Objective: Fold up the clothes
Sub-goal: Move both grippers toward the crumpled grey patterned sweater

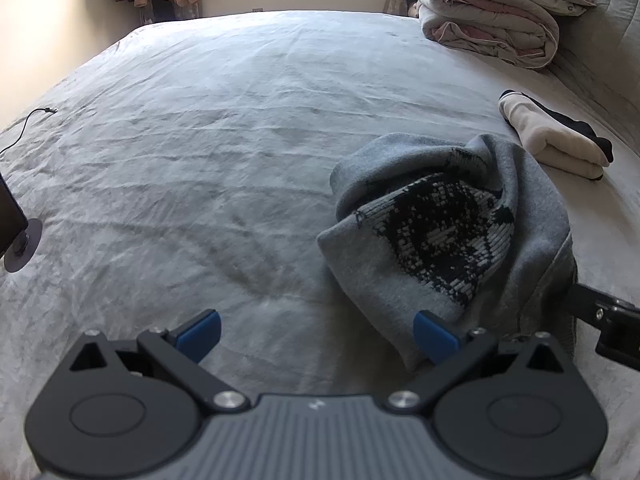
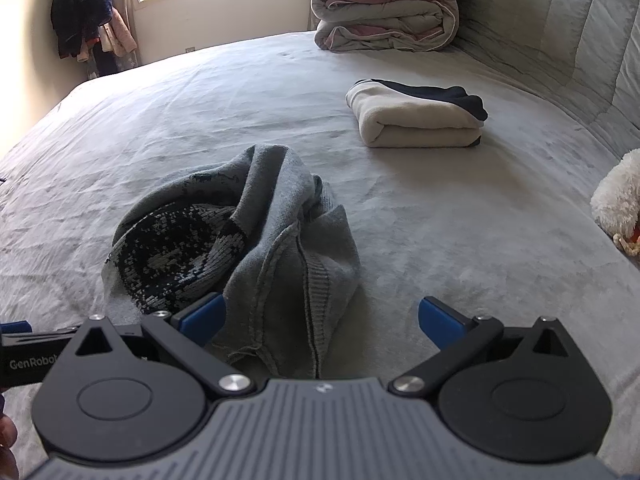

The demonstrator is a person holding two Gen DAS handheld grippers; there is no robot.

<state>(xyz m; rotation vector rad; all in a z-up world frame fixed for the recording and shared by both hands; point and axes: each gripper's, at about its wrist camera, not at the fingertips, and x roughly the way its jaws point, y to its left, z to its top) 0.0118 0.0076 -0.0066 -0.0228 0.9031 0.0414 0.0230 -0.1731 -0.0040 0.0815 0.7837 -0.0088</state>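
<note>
A crumpled grey sweater (image 1: 432,240) with a black-and-white knit pattern lies heaped on the grey bed sheet (image 1: 200,140). My left gripper (image 1: 316,334) is open just left of the heap, its right blue pad against the sweater's near edge. In the right wrist view the same grey sweater (image 2: 256,248) lies in front of my right gripper (image 2: 320,320), which is open with the sweater's ribbed hem between its pads. A folded cream and black garment (image 2: 416,114) rests farther back on the bed; it appears in the left wrist view as the folded garment (image 1: 556,136).
A rolled duvet (image 2: 384,12) sits by the headboard (image 2: 560,32). A white plush toy (image 2: 618,208) lies at the right edge. A dark stand base (image 1: 24,244) and a cable (image 1: 28,124) are on the bed's left. Clothes (image 2: 88,12) hang in the far corner.
</note>
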